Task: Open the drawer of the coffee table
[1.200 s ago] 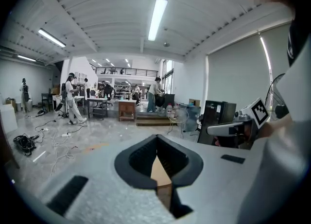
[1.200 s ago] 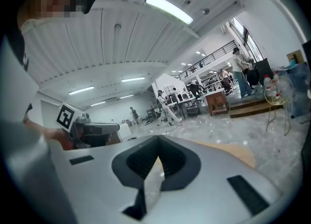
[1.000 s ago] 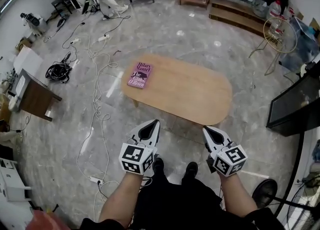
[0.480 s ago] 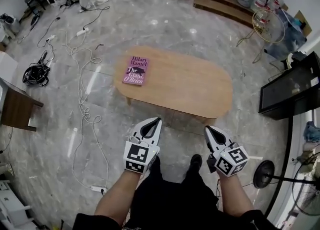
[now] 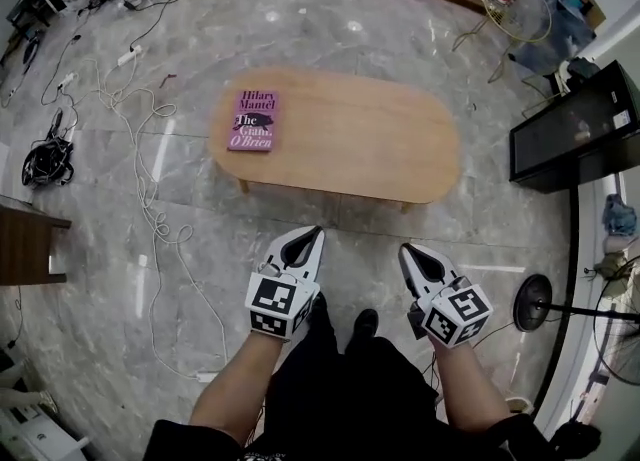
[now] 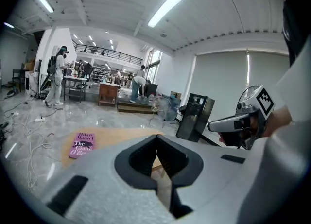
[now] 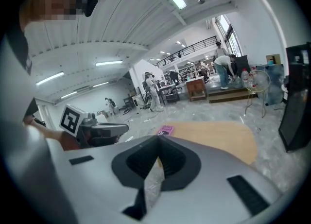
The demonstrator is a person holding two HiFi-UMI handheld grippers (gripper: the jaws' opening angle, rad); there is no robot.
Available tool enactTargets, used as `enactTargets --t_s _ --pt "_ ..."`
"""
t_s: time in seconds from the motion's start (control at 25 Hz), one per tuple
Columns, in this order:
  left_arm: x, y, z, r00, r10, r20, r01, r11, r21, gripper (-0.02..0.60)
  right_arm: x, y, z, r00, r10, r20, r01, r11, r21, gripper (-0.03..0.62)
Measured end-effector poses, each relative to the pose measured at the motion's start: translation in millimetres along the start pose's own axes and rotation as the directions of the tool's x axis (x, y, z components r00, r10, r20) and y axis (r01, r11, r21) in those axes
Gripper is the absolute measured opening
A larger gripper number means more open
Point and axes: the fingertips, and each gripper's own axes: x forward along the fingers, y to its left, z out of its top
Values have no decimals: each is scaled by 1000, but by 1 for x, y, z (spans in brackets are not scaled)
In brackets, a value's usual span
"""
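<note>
Left gripper [image 5: 310, 236] & right gripper [image 5: 404, 251], both w/ jaws closed tip to tip on nothing, held side by side on outstretched forearms [image 5: 235, 389], angled slightly down toward the oval wooden coffee table [image 5: 350, 144] ahead, not touching it; pink book [image 5: 253, 120] on its left end.

A flat pink book [image 5: 253, 120] lies on the left end of the long, round-ended, light brown wooden table [image 5: 380, 149]. Its cover has dark letters. At the top it says "Hilary Mantel". Under that comes "The", then a word that starts "Gia" and is too blurry to finish, then "O'Brien". In the left gripper view the same words look small and blurry.
</note>
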Motion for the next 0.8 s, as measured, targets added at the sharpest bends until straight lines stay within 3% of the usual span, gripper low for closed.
enactTargets --t_s 0.16,0.48,0.64,0.8 --pt "27 -16 -14 998 -60 -34 59 998 -32 9 -7 -16 -22 999 -33 1 32 998 59 6" --pt "65 -82 -26 992 -103 -76 109 992 70 9 -49 -73 -41 995 -72 70 67 995 76 6" --pt "85 -113 -47 992 -90 -85 97 992 86 9 -82 -117 -48 980 -160 119 149 984 99 6" --pt "106 -123 -57 992 -89 -91 95 993 67 9 -91 -139 -69 983 -171 71 163 981 109 6"
